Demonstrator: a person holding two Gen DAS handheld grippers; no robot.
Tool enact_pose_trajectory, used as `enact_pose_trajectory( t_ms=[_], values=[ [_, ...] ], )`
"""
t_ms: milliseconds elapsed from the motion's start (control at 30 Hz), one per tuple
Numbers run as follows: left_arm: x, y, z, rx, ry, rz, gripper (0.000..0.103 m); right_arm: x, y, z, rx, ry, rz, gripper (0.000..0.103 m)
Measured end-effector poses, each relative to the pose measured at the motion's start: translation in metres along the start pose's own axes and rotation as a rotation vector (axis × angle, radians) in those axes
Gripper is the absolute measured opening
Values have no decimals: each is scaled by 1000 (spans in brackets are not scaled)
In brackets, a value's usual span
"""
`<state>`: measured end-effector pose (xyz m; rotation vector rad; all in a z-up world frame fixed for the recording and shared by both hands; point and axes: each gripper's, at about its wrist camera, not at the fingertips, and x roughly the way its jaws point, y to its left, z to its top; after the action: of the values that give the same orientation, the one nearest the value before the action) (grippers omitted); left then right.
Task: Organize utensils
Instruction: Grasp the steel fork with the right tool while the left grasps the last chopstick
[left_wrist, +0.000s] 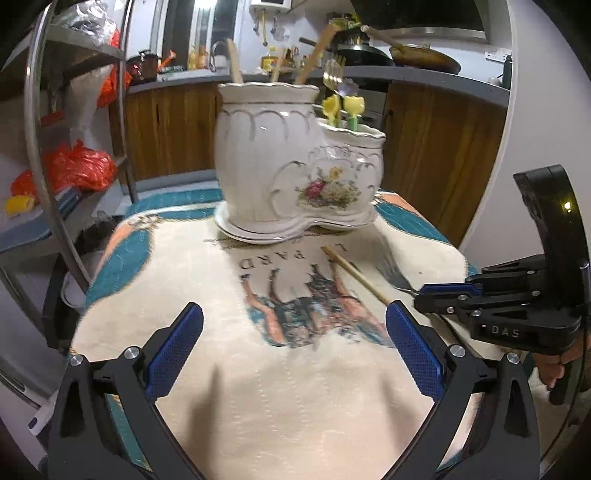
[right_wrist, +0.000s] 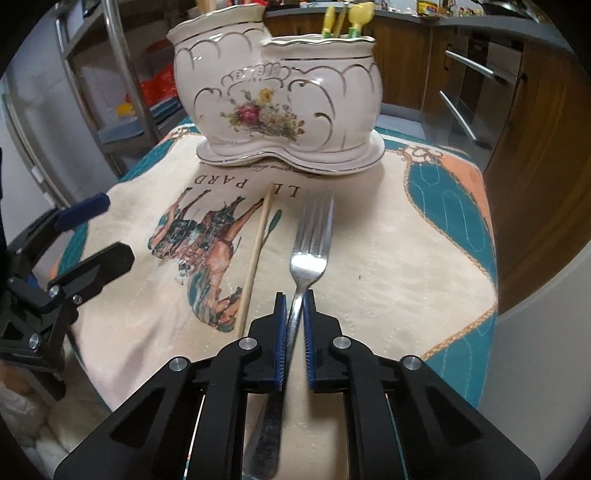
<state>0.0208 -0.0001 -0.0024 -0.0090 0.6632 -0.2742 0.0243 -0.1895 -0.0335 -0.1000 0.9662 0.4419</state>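
Steel, thin and shiny: the fork (right_wrist: 309, 254) lies on the cloth with its tines towards the holder, and our right gripper (right_wrist: 294, 314) has its blue pads pressed to either side of the neck, so we grasp it there while the handle runs back under the jaws. Just to its left lies a single pale wooden chopstick (right_wrist: 256, 258), slanted, near the fork but apart from it. Our left gripper (left_wrist: 295, 354) hangs spread wide above the cloth with nothing between its fingers.

Beyond both sits the ceramic utensil holder (left_wrist: 295, 162), cream with gilt scalloping and a painted bouquet, two joined pots on one shaped base. The taller pot holds wooden handles and a gold fork; the lower one holds two yellow flower-topped pieces on green stems.

We work on a quilted cloth (right_wrist: 388, 266), cream in the middle with a printed horse, the letters "PARD", and teal and peach borders edged with rope pattern. Around it we see wooden cabinets (left_wrist: 443, 147), a grey counter (left_wrist: 424, 79) carrying a pan, and a metal rack (left_wrist: 37, 110) with orange bags
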Motion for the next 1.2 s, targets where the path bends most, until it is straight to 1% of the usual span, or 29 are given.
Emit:
enact_pose_trajectory(
  t_ms=[33, 133, 233, 300, 333, 400, 467, 500, 567, 600, 667, 700, 733, 767, 933, 1033, 1100, 1200],
  values=[
    [1, -4, 2, -3, 16, -11, 97, -2, -2, -1, -5, -9, -8, 7],
    [9, -18, 6, -12, 72, -43, 97, -11, -6, -5, -34, -46, -31, 6],
    [21, -33, 10, -21, 132, -60, 97, -20, -16, -10, -25, -68, -18, 6],
    [27, -42, 12, -23, 162, -68, 95, -22, -25, -15, -10, -72, -8, 6],
    [31, -46, 13, -22, 177, -69, 91, -22, -28, -16, -3, -75, -2, 6],
    [39, -57, 14, -11, 206, -62, 83, -25, -38, -20, 19, -85, 9, 6],
    [47, -66, 13, 4, 239, -62, 72, -29, -47, -23, 37, -93, 27, 6],
    [50, -70, 11, 10, 251, -63, 70, -30, -48, -23, 42, -96, 33, 6],
    [55, -76, 8, 27, 272, -50, 60, -33, -52, -25, 44, -102, 42, 6],
    [56, -79, 7, 43, 267, -34, 60, -34, -52, -25, 43, -103, 43, 6],
    [57, -86, 6, 95, 266, 16, 43, -35, -52, -25, 37, -105, 47, 6],
    [57, -87, 6, 115, 264, 34, 37, -35, -51, -26, 35, -105, 47, 6],
    [57, -87, 6, 124, 263, 31, 26, -34, -50, -25, 32, -104, 49, 6],
    [57, -86, 6, 139, 268, 23, 18, -34, -48, -26, 28, -102, 51, 6],
    [51, -74, 8, 220, 314, -15, 15, -30, -34, -26, -18, -74, 57, 6],
    [43, -65, 7, 278, 333, -11, 12, -26, -23, -25, -51, -49, 63, 6],
    [36, -55, 5, 318, 357, 7, 8, -24, -15, -24, -76, -36, 66, 6],
    [23, -38, 0, 357, 391, -6, 6, -22, -8, -23, -98, -11, 79, 6]
  ],
)
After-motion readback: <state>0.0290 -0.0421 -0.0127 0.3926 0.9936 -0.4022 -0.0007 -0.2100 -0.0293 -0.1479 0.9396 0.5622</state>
